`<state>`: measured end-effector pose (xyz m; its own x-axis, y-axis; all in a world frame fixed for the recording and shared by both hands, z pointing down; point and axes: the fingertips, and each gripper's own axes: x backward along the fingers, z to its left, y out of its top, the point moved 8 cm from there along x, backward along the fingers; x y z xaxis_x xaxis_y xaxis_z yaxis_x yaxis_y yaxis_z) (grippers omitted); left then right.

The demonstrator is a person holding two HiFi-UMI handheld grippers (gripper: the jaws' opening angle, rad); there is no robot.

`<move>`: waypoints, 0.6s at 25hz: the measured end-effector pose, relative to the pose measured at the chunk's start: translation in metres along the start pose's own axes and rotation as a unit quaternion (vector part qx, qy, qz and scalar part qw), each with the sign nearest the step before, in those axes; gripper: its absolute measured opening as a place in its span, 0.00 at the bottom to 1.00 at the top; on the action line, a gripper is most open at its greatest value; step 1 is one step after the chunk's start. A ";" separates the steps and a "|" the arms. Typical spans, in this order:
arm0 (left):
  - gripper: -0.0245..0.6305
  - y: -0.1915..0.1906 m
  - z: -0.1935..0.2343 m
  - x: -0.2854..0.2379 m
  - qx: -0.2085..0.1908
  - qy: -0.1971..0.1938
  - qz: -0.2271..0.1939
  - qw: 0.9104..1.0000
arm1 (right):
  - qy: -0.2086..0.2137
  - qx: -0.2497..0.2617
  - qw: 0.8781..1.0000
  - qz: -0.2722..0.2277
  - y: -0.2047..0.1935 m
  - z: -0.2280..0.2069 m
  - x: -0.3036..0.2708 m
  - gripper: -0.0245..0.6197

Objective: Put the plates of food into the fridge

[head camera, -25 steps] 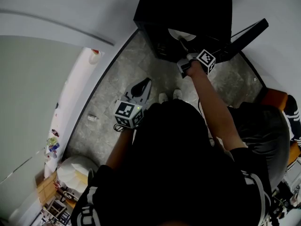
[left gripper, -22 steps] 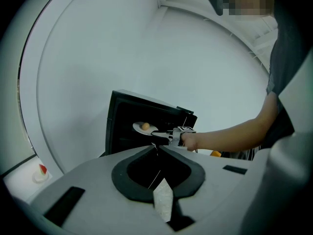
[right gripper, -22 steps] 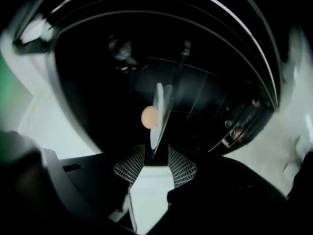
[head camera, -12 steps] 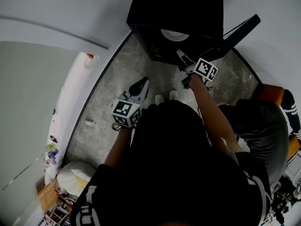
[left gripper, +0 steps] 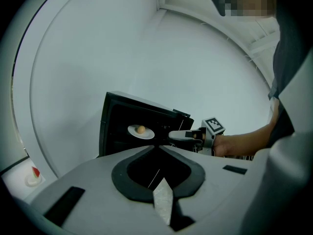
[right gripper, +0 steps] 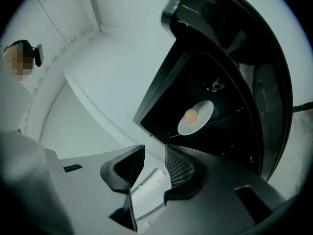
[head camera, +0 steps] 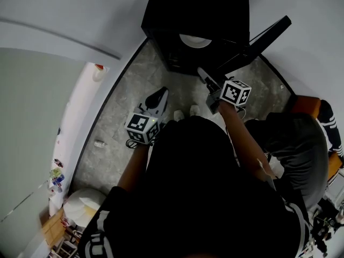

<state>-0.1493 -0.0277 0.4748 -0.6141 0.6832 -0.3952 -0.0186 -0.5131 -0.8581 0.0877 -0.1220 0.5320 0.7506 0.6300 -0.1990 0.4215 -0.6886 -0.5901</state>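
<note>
A small black fridge (head camera: pixel 193 9) stands on the floor with its door (head camera: pixel 260 36) swung open to the right. Inside, on a shelf, lies a white plate (head camera: pixel 194 40) carrying one round tan piece of food (right gripper: pixel 190 115); the plate (right gripper: pixel 199 116) (left gripper: pixel 141 131) appears in both gripper views. My right gripper (head camera: pixel 201 73) (right gripper: pixel 154 151) hovers just outside the fridge opening, open and empty. My left gripper (head camera: pixel 160 94) (left gripper: pixel 156 147) hangs lower and further left over the floor, its jaws shut on nothing.
A white counter edge (head camera: pixel 80 112) runs along the left, with a small red-topped item (head camera: pixel 97 71) on it. A seated person in dark clothes (head camera: pixel 301 144) and an orange chair (head camera: pixel 309 109) are at the right. Grey stone floor (head camera: pixel 134 85) lies before the fridge.
My right gripper has drawn back out of the fridge, away from the plate, which stays on the shelf. The left gripper has barely moved.
</note>
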 end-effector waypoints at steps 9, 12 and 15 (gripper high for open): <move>0.07 0.006 -0.011 0.006 -0.004 -0.004 -0.011 1.000 | 0.039 0.121 0.992 0.018 0.002 0.061 0.022 0.25; 0.07 0.007 -0.015 0.009 -0.010 -0.006 -0.016 1.000 | 0.041 0.153 0.987 0.015 0.002 0.075 0.032 0.23; 0.07 0.006 -0.018 0.013 -0.010 -0.005 -0.021 1.000 | 0.040 0.177 0.983 0.017 -0.002 0.084 0.044 0.18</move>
<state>-0.1428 -0.0130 0.4583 -0.6214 0.6982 -0.3555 -0.0286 -0.4736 -0.8803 0.0768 -0.0627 0.4592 0.8053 0.5682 -0.1694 0.2024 -0.5320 -0.8222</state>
